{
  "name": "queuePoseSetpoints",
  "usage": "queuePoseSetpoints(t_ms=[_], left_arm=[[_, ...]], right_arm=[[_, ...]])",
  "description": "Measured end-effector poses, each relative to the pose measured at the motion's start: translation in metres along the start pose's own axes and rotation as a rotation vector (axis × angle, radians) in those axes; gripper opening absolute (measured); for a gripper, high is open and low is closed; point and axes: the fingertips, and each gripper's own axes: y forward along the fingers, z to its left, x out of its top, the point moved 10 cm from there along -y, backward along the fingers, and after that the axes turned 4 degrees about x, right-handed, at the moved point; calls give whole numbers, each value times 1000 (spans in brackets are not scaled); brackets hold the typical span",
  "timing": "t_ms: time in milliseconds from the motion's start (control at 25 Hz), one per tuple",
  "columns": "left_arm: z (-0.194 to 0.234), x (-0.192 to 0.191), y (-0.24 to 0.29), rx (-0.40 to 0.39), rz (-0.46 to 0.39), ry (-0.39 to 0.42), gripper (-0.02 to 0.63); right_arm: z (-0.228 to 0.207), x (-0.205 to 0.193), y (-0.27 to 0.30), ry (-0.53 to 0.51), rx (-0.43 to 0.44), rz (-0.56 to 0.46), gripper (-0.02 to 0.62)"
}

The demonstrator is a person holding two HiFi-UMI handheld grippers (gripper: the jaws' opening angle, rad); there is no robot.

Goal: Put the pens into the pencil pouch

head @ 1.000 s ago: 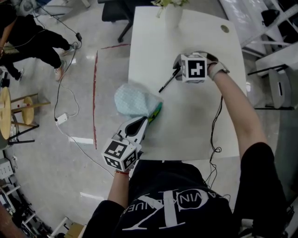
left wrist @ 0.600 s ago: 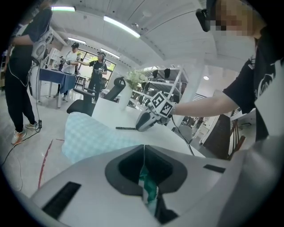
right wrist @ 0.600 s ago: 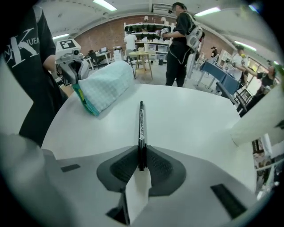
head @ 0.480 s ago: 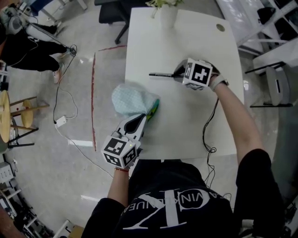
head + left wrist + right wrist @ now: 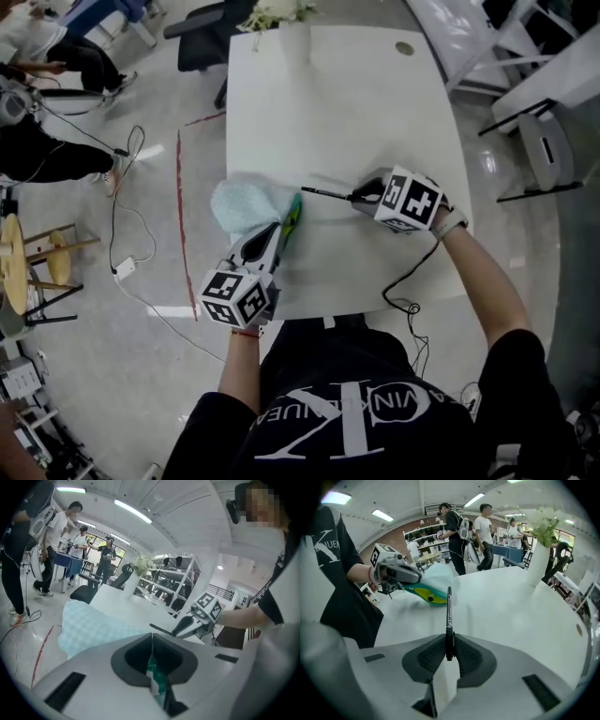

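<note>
The slim black pen (image 5: 326,194) is pinched by its rear end between the closed jaws of the right gripper (image 5: 361,197), above the white table (image 5: 375,103) near its front edge, tip aimed at the light-blue checked fabric pouch (image 5: 242,202) overhanging the left edge. The left gripper (image 5: 277,234), jaws shut on the pouch's green-lined mouth, seemingly props it open for the pen — only bare surface lies between tip and mouth.

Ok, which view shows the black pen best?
The right gripper view: the pen runs full length, close up, clamped in the right tongs. The head view shows it only as a thin dark line; the left gripper view, as a small, distant sliver.
</note>
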Motion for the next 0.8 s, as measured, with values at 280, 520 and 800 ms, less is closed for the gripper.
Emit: queuePoseSetpoints(t_ms=[280, 520, 800], left_arm=[[-28, -1, 12, -19, -6, 1, 9], [-55, 2, 26, -60, 8, 26, 9], [-88, -3, 40, -104, 31, 57, 8]], right_arm=[[42, -27, -6, 17, 26, 23, 71], [51, -40, -5, 62, 1, 77, 71], [52, -49, -13, 147, -25, 58, 71]])
